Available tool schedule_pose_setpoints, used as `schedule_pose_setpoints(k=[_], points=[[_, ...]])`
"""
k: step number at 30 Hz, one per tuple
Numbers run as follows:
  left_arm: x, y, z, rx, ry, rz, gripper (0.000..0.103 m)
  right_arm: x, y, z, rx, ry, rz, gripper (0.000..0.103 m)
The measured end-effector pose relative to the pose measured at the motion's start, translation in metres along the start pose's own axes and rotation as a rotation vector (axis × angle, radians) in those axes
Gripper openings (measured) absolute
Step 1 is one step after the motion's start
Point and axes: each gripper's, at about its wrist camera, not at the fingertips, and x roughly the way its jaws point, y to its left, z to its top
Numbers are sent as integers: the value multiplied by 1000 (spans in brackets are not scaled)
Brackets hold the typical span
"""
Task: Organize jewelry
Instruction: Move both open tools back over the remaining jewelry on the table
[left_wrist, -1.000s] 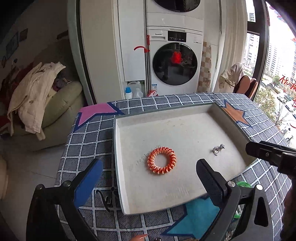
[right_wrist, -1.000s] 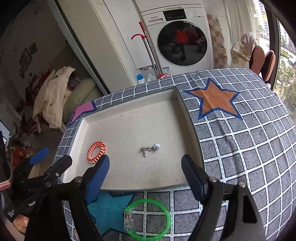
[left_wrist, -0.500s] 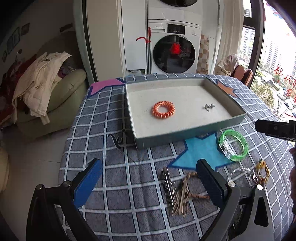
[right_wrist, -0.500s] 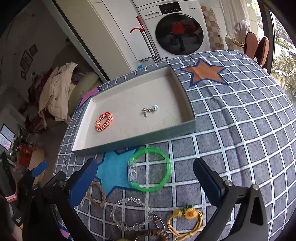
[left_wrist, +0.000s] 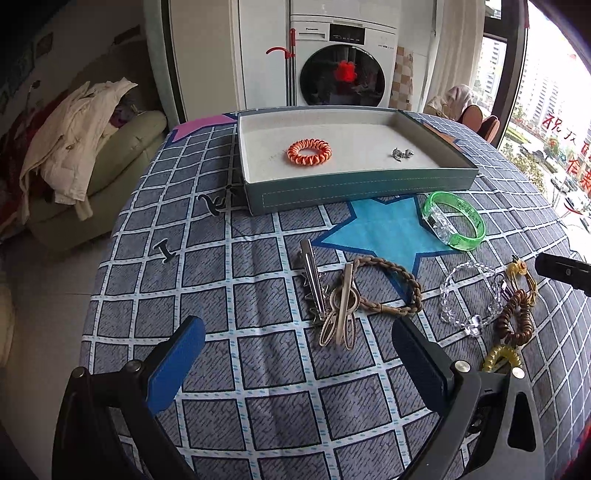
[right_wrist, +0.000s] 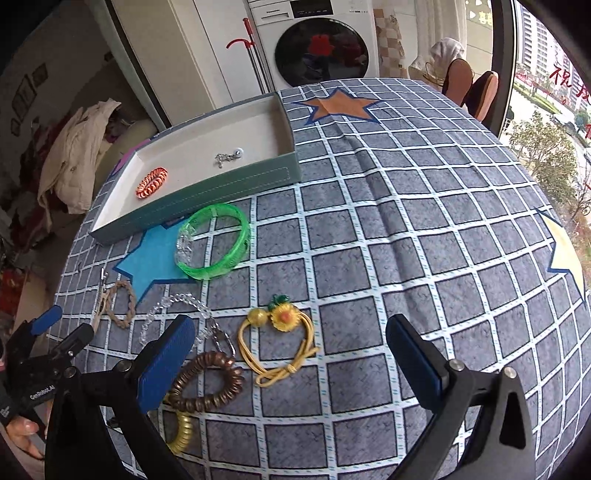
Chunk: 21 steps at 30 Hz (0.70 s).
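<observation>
A teal tray (left_wrist: 362, 184) (right_wrist: 207, 195) holds an orange coil hair tie (left_wrist: 309, 151) (right_wrist: 151, 182) and a small silver charm (left_wrist: 402, 153) (right_wrist: 229, 157). Loose on the checked cloth lie a green bangle (left_wrist: 454, 220) (right_wrist: 212, 242), a braided brown bracelet (left_wrist: 388, 291), metal hair clips (left_wrist: 332, 299), a clear bead bracelet (left_wrist: 469, 295), a brown coil tie (right_wrist: 207, 382) and a yellow flower hair tie (right_wrist: 280, 341). My left gripper (left_wrist: 295, 358) is open and empty, near the clips. My right gripper (right_wrist: 291, 354) is open and empty over the yellow tie.
The table's left edge drops to the floor beside a sofa with clothes (left_wrist: 74, 155). A washing machine (left_wrist: 341, 74) stands behind the table. Two small black hooks (left_wrist: 214, 203) lie left of the tray. A yellow coil tie (right_wrist: 181, 432) lies near the right gripper's left finger.
Both grippers have drawn back from over the tray toward the near side of the table. The loose jewelry in front of the tray has come into view. Both stayed open.
</observation>
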Motion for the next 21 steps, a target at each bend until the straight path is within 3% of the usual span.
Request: schedule_pose_setpoints(k=[11, 17, 20, 21], points=[[1, -7, 4, 24, 1, -14, 103, 2, -18, -4, -15, -4, -57, 103], [9, -13, 4, 40, 11, -14, 103, 9, -12, -7, -79, 9, -90, 91], [11, -14, 4, 41, 8, -11, 103, 14, -7, -7, -103, 21, -76, 80], [11, -15, 4, 40, 9, -12, 94, 16, -4, -7, -114, 23, -76, 78]])
